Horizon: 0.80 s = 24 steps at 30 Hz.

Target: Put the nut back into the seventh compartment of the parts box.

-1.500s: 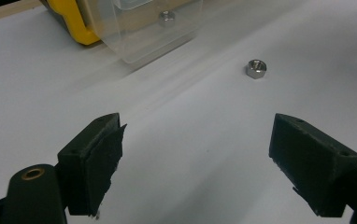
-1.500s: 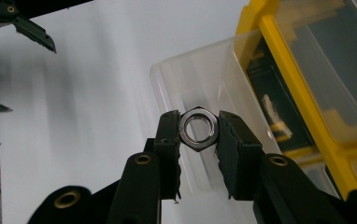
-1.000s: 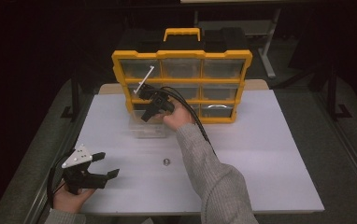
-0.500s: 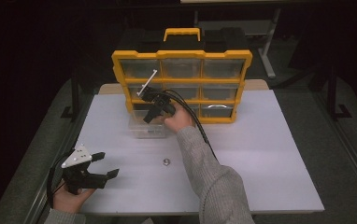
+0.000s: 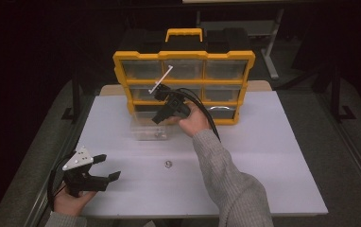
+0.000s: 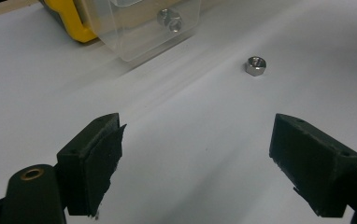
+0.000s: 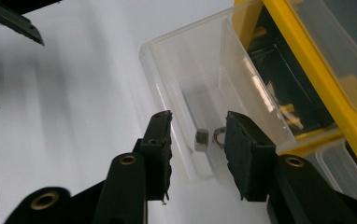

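On the white table point(image 5: 263, 156) a loose steel nut point(image 5: 167, 164) lies between our grippers, small, hard and slippery, so we would pinch it across its flats, our left gripper point(image 5: 107, 169) wide open, our right gripper point(image 7: 196, 140) just parting, empty, over the clear drawer point(image 7: 186, 79).

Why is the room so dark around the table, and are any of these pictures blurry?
High view: light falls on the white table while the surroundings stay near black; the organizer is sharp. Left gripper view: the nut is fairly crisp, the near pads soft. Right gripper view: the clear drawer and table look smeared, likely motion blur.
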Available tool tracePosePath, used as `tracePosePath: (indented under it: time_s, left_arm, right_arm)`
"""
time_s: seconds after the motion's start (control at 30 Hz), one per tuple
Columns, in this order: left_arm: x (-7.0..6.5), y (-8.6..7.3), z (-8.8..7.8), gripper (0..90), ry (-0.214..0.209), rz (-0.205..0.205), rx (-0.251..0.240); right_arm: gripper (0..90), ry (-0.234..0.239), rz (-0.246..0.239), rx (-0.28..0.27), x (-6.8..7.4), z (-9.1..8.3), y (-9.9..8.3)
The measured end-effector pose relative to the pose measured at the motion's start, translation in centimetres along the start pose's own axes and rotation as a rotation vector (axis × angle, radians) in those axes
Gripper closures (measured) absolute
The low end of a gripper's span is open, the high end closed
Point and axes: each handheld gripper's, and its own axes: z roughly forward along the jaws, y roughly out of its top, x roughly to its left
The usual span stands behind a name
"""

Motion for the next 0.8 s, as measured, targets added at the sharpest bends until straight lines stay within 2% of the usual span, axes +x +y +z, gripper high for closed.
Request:
tracePosePath:
  time_s: [0.13, 0.17, 0.37, 0.8]
  left_arm:
    - [0.0, 0.0, 0.1, 16.6, 0.000, 0.000, -0.005]
    - [0.1, 0.0, 0.1, 16.6, 0.001, 0.002, -0.006]
    - [0.0, 0.0, 0.1, 16.6, 0.002, 0.001, -0.003]
    - [0.0, 0.0, 0.1, 16.5, 0.005, -0.002, -0.004]
  right_arm:
    - [58.7, 0.003, 0.013, -0.024, 0.5, -1.2, -1.1]
    - [58.6, 0.001, 0.001, -0.024, 0.5, -1.4, -1.4]
    - [57.9, 0.004, 0.012, -0.037, 1.1, -2.3, -3.2]
    - [51.2, 0.020, 0.026, -0.034, 2.3, -1.5, -7.2]
